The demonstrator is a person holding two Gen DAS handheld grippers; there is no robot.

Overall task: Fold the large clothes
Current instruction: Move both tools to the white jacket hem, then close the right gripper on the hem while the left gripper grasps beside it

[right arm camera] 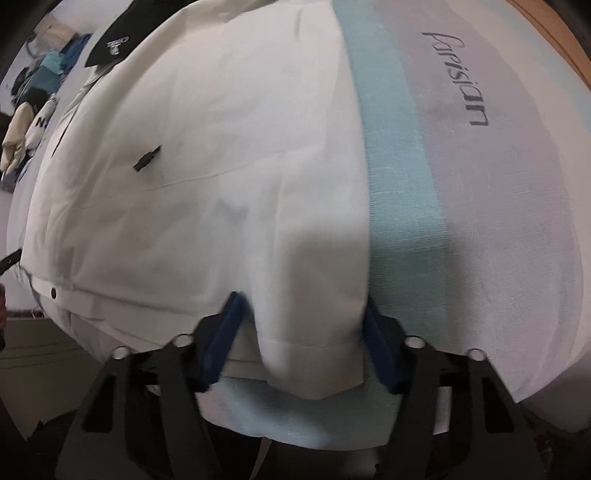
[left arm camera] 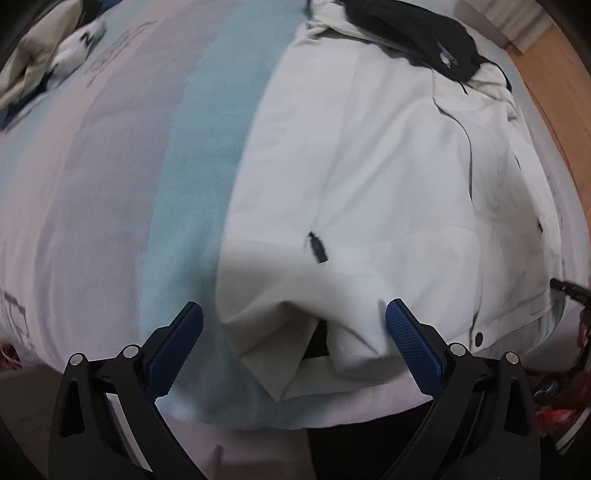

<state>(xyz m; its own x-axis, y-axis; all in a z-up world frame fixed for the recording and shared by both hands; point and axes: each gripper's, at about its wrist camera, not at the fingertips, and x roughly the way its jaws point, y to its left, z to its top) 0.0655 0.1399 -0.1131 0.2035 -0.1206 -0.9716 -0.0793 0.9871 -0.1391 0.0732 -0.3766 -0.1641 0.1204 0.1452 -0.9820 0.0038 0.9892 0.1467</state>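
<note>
A large white jacket lies spread on a striped bed sheet; it has a black zipper pull and a black collar. My left gripper is open, its blue pads on either side of the jacket's near hem corner. In the right wrist view the same jacket fills the left and middle. My right gripper is open, with the other hem corner hanging between its blue pads.
The bed sheet has light blue and lilac stripes with printed lettering. A pile of other clothes lies at the far left of the bed. Wooden floor shows on the right beyond the bed edge.
</note>
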